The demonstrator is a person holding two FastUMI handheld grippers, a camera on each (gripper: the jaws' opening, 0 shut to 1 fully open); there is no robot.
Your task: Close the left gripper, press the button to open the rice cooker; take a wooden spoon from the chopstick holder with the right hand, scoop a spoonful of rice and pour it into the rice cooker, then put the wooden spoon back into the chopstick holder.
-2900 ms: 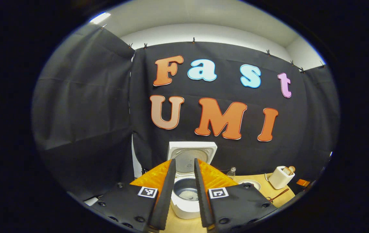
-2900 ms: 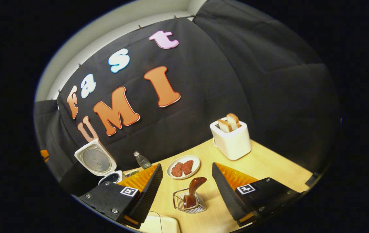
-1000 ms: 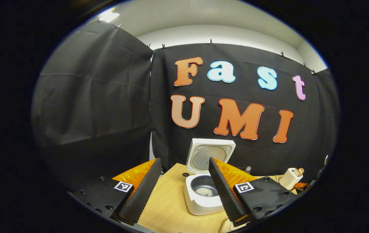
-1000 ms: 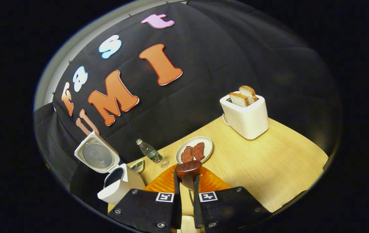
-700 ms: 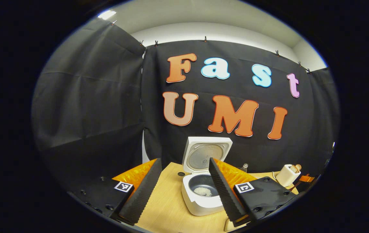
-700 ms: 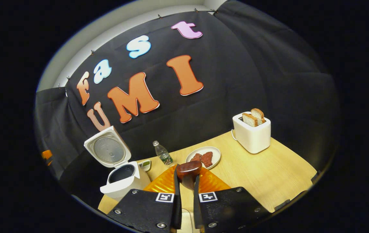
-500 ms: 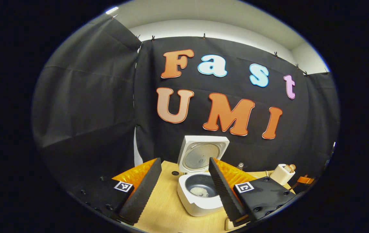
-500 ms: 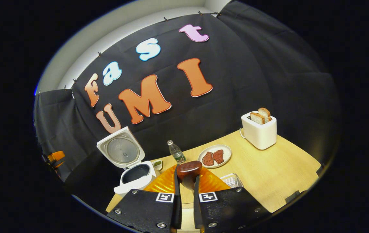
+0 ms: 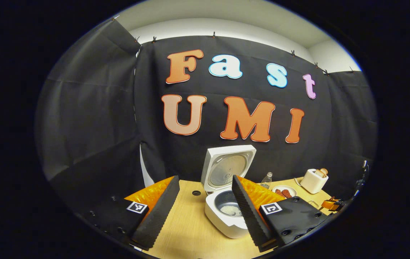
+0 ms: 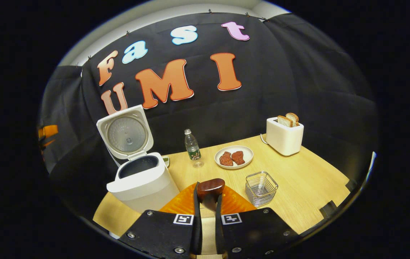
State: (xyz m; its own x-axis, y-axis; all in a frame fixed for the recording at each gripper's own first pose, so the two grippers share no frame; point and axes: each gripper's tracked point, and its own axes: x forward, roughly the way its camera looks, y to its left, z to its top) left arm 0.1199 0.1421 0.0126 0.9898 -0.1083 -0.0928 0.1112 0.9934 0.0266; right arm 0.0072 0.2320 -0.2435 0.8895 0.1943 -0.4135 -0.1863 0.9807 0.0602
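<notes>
Pale wood grain covers the counter (image 10: 298,187) that carries everything here. The white rice cooker (image 10: 143,185) stands at its left end with the square lid (image 10: 125,133) raised upright on its rear hinge, the round metal inner plate facing forward. In the left gripper view the dark inner pot (image 9: 226,201) holds a small patch of white rice (image 9: 232,209) on its bottom.

The right gripper (image 10: 208,201) is held above the near edge of the counter, its jaws drawn close together and clamped on the dark brown wooden spoon (image 10: 210,187); the rounded end of the spoon stands up just past the fingertips. Whether the spoon carries anything cannot be told.

The square wire-mesh chopstick holder (image 10: 261,187) sits on the counter just to the right of that gripper, with nothing standing in it.

The left gripper (image 9: 203,205) hangs in front of the cooker, apart from it, its jaws spread wide with nothing between them; the cooker shows through the gap and behind the right finger.

Further back on the counter are a clear plastic bottle (image 10: 192,144) with a green label, a white round plate (image 10: 233,157) bearing two reddish-brown pieces of meat, and a white toaster (image 10: 284,136) with two slices of bread (image 10: 288,120) standing out of its top. A small white dish (image 10: 165,161) is partly hidden behind the cooker.
</notes>
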